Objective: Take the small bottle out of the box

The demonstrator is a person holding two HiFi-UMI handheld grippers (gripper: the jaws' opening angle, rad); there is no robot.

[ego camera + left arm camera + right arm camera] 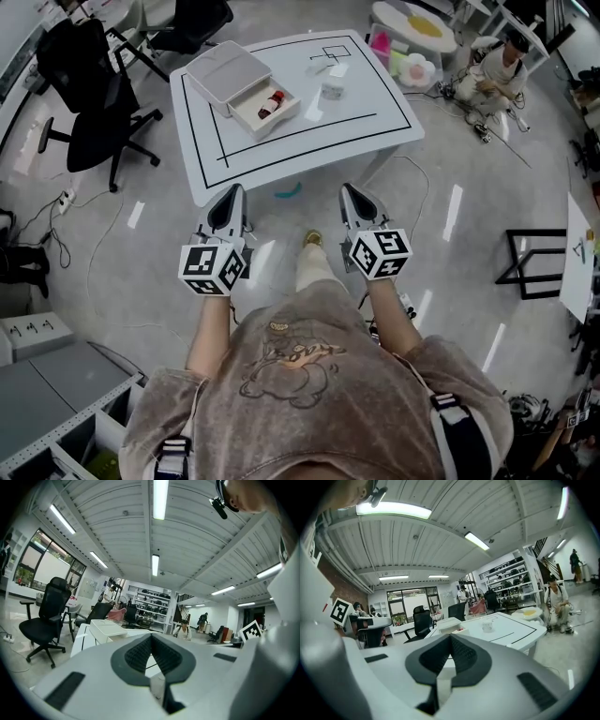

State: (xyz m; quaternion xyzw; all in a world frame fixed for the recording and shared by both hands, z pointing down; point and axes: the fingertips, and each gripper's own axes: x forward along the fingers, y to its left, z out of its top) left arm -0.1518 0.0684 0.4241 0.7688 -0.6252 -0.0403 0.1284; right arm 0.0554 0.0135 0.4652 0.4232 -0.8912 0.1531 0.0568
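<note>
A small brown bottle with a red cap (271,103) lies in the open drawer of a white box (228,71) on the white table (366,131). In the head view both grippers are held low in front of the person, short of the table's near edge. My left gripper (230,194) is shut with nothing in it, its pads meeting in the left gripper view (151,638). My right gripper (352,191) is also shut and empty (450,638). The box (449,624) shows far ahead in the right gripper view, and the bottle is too small to make out there.
A small clear cup (332,89) stands on the table right of the box. Black office chairs (94,122) stand to the left. A person sits on the floor at the far right (497,70). A black frame (534,262) and cables lie on the floor.
</note>
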